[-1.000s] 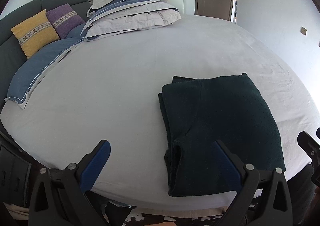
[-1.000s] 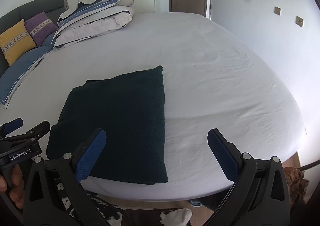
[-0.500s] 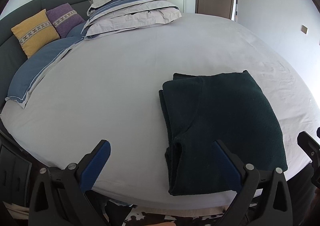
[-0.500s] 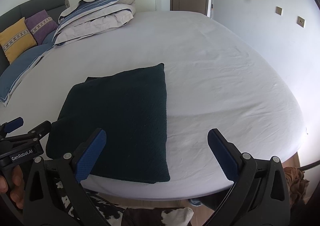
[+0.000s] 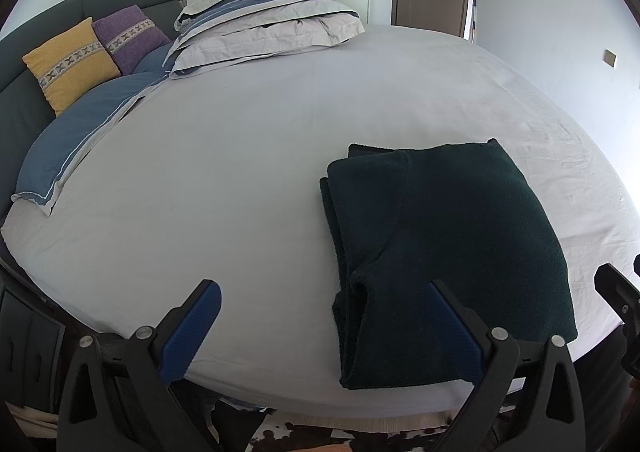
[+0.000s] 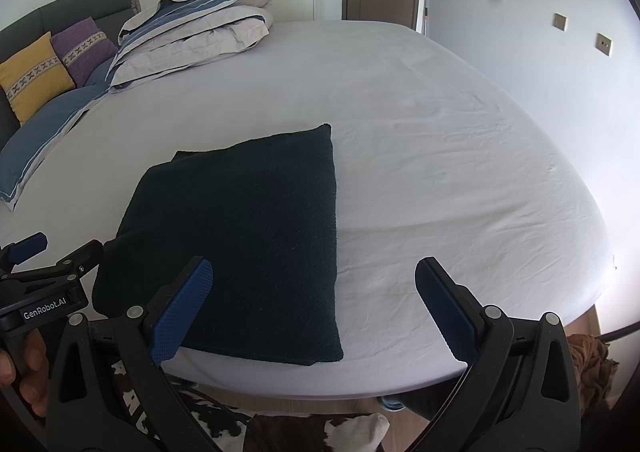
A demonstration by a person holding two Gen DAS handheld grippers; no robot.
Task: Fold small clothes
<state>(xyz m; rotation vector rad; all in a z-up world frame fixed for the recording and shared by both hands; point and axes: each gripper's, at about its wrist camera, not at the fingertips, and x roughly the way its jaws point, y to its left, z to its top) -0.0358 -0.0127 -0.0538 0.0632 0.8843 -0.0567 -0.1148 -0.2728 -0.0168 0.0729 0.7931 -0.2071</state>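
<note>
A dark green garment [image 5: 448, 244] lies folded into a neat rectangle on the grey bed sheet near the front edge; it also shows in the right wrist view [image 6: 248, 236]. My left gripper [image 5: 324, 324] is open and empty, held off the front edge, its right finger over the garment's near left corner. My right gripper [image 6: 316, 304] is open and empty at the front edge, its left finger over the garment's near part. The left gripper's side also shows in the right wrist view [image 6: 44, 276].
The bed sheet [image 5: 240, 171] spreads wide to the left and behind. Folded bedding [image 5: 264, 19] is stacked at the back. Yellow [image 5: 68, 63] and purple [image 5: 128, 35] cushions lean on the dark headboard. A blue pillow [image 5: 80, 131] lies at left. The wall [image 6: 560, 51] is at right.
Almost nothing has changed. Both grippers have stayed open and drifted very slightly; the folded garment has not moved.
</note>
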